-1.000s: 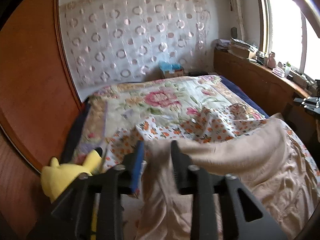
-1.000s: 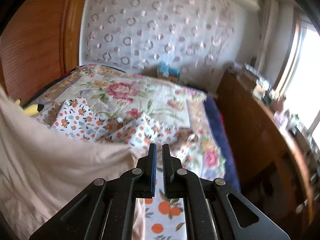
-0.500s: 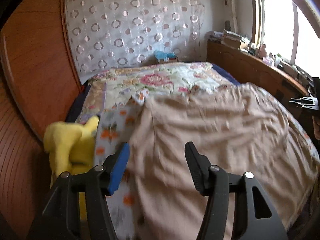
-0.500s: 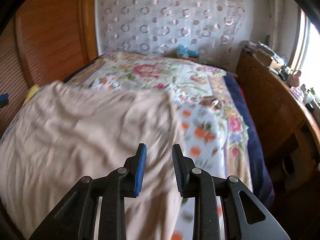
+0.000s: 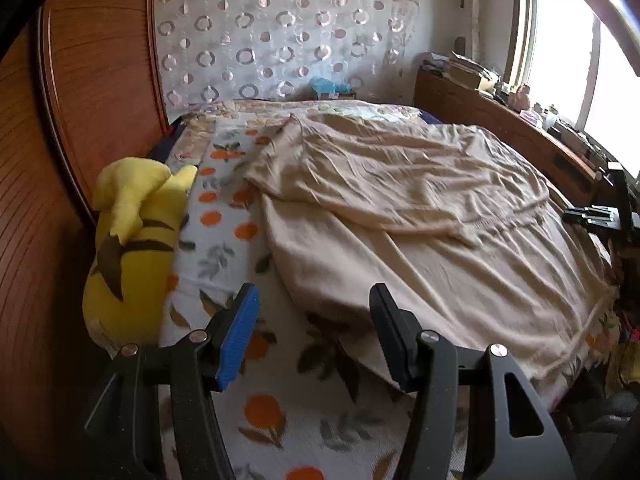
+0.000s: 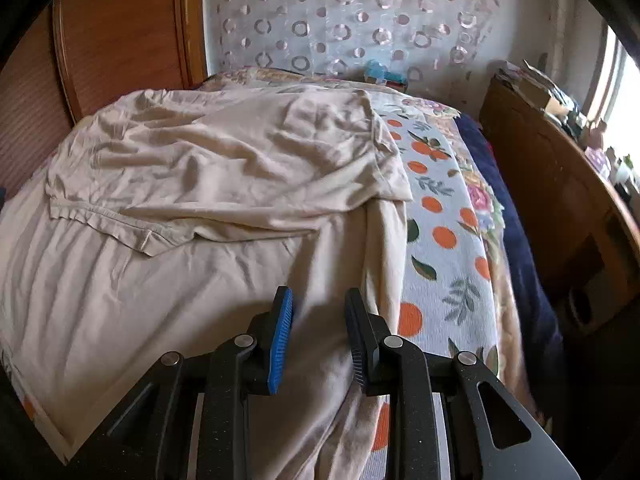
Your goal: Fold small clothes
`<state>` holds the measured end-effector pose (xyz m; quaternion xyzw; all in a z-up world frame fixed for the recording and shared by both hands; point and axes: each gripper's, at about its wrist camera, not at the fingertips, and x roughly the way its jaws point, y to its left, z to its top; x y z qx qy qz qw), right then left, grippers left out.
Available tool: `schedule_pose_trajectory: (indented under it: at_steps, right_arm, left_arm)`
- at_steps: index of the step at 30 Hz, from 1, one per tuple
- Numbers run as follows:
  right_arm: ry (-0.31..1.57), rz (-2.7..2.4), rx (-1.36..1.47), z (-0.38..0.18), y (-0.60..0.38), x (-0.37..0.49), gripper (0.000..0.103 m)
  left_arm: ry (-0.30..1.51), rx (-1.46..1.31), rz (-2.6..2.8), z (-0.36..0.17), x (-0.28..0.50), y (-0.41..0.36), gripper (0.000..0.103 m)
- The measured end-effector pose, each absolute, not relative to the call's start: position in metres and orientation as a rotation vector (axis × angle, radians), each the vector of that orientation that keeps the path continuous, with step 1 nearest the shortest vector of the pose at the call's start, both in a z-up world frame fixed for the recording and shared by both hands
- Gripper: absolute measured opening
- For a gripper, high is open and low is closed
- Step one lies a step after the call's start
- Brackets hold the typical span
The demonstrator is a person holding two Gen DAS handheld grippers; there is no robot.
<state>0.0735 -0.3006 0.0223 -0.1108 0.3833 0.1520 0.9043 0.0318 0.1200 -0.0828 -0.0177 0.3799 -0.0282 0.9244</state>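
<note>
Bed (image 5: 280,432) under orange-print cover (image 6: 444,240). Beige garment (image 5: 420,216) spread wide across cover, far half folded back over near half, wrinkled. Yellow plush toy (image 5: 132,248) at bed's left edge, beside wooden panel. Left gripper (image 5: 314,334): fingers well apart, nothing between, above garment's near-left edge. Right gripper (image 6: 318,338): fingers partly apart, empty, over garment's right side.
</note>
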Motion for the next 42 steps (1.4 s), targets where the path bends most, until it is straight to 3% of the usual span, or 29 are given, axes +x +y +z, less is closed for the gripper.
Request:
schedule_pose_trajectory:
  at_steps: [6,8,12,14,15,31,33,34,35,38,40,42]
  right_arm:
    - [0.775,0.308,-0.228,0.022,-0.309,0.058,0.028]
    - [0.774,0.31,-0.226,0.018,-0.31,0.059,0.028]
    - [0.777,0.316,-0.215,0.001,-0.309,0.062,0.028]
    - [0.776,0.316,-0.219,-0.009,-0.303,0.071,0.029]
    - [0.776,0.314,-0.22,-0.015,-0.296,0.075,0.029]
    - [0.776,0.317,-0.219,-0.019,-0.293,0.082,0.029]
    - [0.775,0.318,-0.22,-0.019,-0.293,0.082,0.029]
    - [0.776,0.318,-0.22,-0.019,-0.293,0.082,0.029]
    - [0.776,0.318,-0.22,-0.019,-0.293,0.082,0.029]
    - [0.776,0.319,-0.217,-0.02,-0.293,0.082,0.029]
    - [0.777,0.319,-0.209,-0.02,-0.292,0.082,0.03]
    - [0.785,0.335,-0.193,-0.019,-0.292,0.083,0.037]
  left_arm:
    - [0.798,-0.063,-0.1,-0.094,0.016,0.114,0.054]
    - [0.816,-0.071,-0.123,-0.099,0.014,0.113,0.038]
    - [0.828,-0.087,-0.135,-0.104,0.016,0.11,0.026]
    - [0.824,-0.1,-0.143,-0.105,0.016,0.108,0.006]
    - [0.829,-0.103,-0.153,-0.106,0.014,0.106,0.004]
    - [0.751,-0.124,0.013,-0.067,-0.048,0.134,0.003]
    - [0.747,-0.129,0.012,-0.065,-0.043,0.136,0.005]
    - [0.748,-0.129,0.011,-0.065,-0.041,0.137,0.014]
    - [0.745,-0.121,0.013,-0.064,-0.036,0.137,0.031]
    - [0.723,-0.125,-0.013,-0.06,-0.023,0.137,0.054]
    - [0.718,-0.123,-0.019,-0.057,-0.011,0.135,0.065]
    - [0.702,-0.118,-0.028,-0.054,0.002,0.132,0.067]
